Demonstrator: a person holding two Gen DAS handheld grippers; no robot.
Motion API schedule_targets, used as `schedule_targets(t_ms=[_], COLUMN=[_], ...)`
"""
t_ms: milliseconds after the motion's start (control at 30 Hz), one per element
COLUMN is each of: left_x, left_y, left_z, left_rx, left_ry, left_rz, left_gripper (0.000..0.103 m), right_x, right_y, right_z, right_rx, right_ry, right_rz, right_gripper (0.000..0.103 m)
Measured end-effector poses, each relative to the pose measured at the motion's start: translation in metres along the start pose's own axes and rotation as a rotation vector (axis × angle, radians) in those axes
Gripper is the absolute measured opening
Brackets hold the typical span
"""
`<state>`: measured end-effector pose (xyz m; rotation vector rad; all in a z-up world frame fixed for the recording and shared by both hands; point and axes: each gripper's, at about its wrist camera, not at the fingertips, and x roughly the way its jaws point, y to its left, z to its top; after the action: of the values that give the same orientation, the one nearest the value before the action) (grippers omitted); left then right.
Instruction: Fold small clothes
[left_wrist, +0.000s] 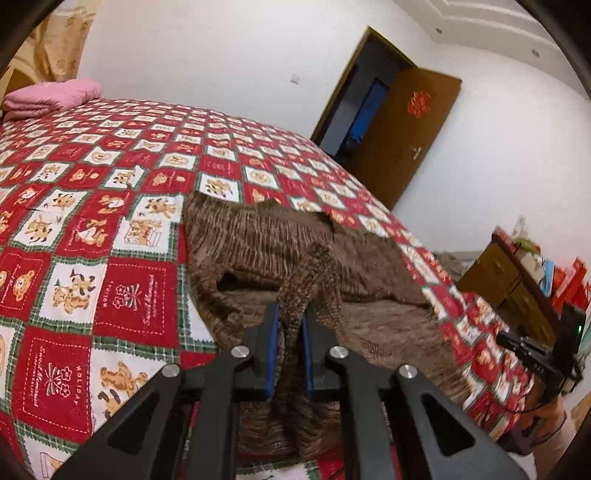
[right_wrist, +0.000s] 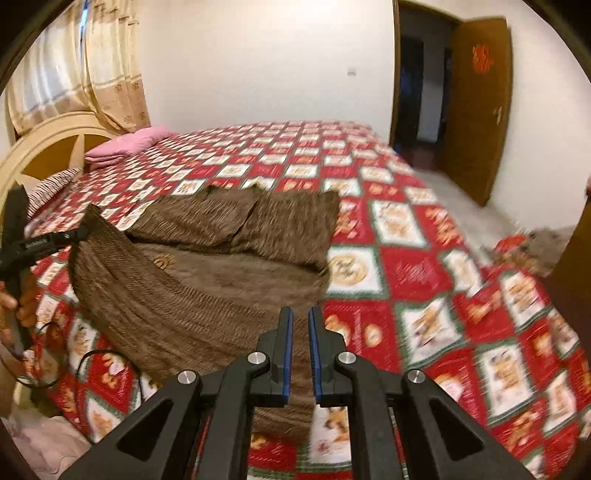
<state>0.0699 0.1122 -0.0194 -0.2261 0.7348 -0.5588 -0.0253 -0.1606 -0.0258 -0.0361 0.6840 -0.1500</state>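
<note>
A brown knitted sweater (left_wrist: 280, 236) lies partly folded on the red checked bedspread (left_wrist: 110, 206), its near part lifted. In the left wrist view my left gripper (left_wrist: 291, 310) is shut on a bunched strip of its near edge, which rises between the blue pads. In the right wrist view the sweater (right_wrist: 207, 266) spreads out ahead. My right gripper (right_wrist: 300, 317) is shut on its near right edge, with brown knit pinched between the fingers. At the left of that view a hand (right_wrist: 16, 302) holds the left gripper (right_wrist: 83, 232), which lifts the sweater's left corner.
A folded pink blanket (right_wrist: 125, 146) and a striped pillow (right_wrist: 55, 184) lie by the cream headboard (right_wrist: 48, 140). The brown door (right_wrist: 476, 110) stands open at the far right. A wooden cabinet (left_wrist: 509, 273) with clutter stands beside the bed. A black cable (right_wrist: 92, 360) hangs over the bed's near left edge.
</note>
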Motion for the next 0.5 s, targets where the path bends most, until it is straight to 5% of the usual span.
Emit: schedule_targets(t_ms=[100, 167, 233, 433, 500], left_x=[0.002, 0.004, 0.005, 0.010, 0.017], left_y=[-0.002, 0.000, 0.002, 0.005, 0.004], left_z=[-0.006, -0.009, -0.010, -0.013, -0.013], left_rx=[0.029, 0.028, 0.020, 0.045, 0.064], left_ry=[0.009, 0.017, 0.026, 0.050, 0.076], left_rz=[0.012, 0.018, 0.022, 0.046, 0.026], left_gripper=[0.012, 0.012, 0.012, 0.013, 0.023], right_x=[0.012, 0.027, 0.040, 0.070, 0.084], right_y=[-0.002, -0.001, 0.000, -0.009, -0.010], right_z=[-0.010, -0.016, -0.021, -0.022, -0.024], right_rx=[0.027, 0.047, 0.043, 0.097, 0.098], right_ry=[0.052, 0.113, 0.134, 0.132, 0.157], right_rz=[0.034, 0.018, 0.010, 0.067, 0.071], right_gripper=[0.009, 0.021, 0.074, 0.077, 0.077])
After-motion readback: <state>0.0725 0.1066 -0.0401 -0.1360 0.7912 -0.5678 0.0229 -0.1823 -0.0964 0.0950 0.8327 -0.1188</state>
